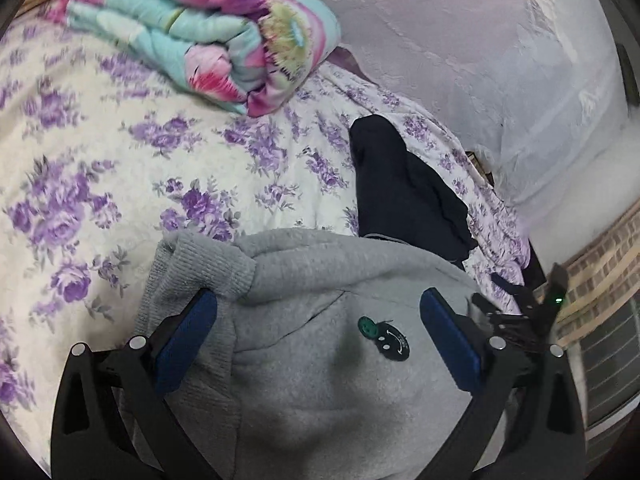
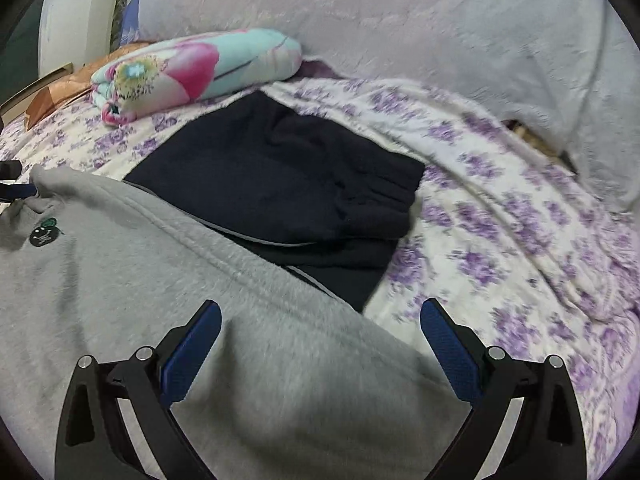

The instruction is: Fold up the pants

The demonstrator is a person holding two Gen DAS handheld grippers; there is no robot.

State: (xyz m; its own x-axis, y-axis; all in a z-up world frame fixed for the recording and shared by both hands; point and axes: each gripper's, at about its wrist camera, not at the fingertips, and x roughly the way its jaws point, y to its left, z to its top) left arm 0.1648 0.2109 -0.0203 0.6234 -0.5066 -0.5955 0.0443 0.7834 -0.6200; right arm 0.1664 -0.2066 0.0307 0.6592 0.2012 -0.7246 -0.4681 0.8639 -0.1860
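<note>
Grey fleece pants [image 1: 320, 360] with a small round smiley patch [image 1: 390, 342] lie on the flowered bedspread, their ribbed waistband [image 1: 208, 264] bunched at the far end. My left gripper [image 1: 318, 328] is open, its blue pads on either side of the waistband end, just over the cloth. In the right wrist view the same grey pants [image 2: 160, 300] stretch from the left to the bottom. My right gripper [image 2: 320, 336] is open above their edge, its left pad over grey cloth and its right pad over the bedspread. Nothing is pinched in either gripper.
Folded dark navy pants [image 2: 280, 184] lie just past the grey ones. A rolled pink and turquoise quilt [image 1: 208, 32] sits further back. The purple-flowered bedspread [image 1: 80, 152] spreads to the left. A pale wall covering [image 2: 400, 20] rises behind, and brick flooring [image 1: 600, 264] shows at the right.
</note>
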